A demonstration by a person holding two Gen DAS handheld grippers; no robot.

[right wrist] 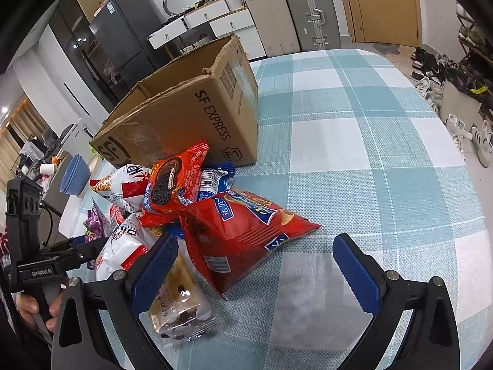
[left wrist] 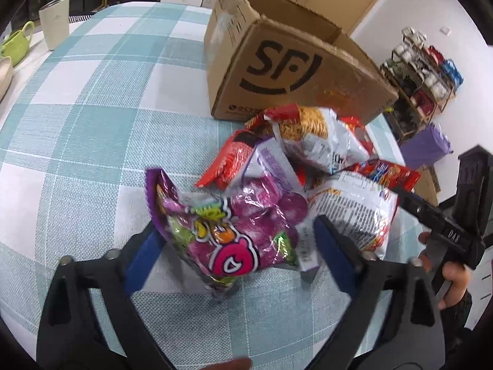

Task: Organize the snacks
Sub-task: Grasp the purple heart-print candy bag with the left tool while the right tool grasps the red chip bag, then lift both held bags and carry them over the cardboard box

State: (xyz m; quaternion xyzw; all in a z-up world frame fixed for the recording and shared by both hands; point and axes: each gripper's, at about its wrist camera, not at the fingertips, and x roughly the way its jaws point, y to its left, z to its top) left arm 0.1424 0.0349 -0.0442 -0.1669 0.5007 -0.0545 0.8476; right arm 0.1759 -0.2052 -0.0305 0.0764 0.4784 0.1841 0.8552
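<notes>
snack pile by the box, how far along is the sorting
Done: nothing visibly; the cardboard box shows no snacks inside from here. In hand: left gripper straddles the purple snack bag, not visibly clamped; right gripper is open by the red chip bag. Left: the whole pile.

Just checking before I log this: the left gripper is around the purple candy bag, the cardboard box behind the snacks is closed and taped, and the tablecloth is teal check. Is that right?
Not quite. The cardboard box is open at the top, with no flaps across it, as the right wrist view shows. The rest stands: the left gripper sits around the purple candy bag, and the tablecloth is teal check.
</notes>
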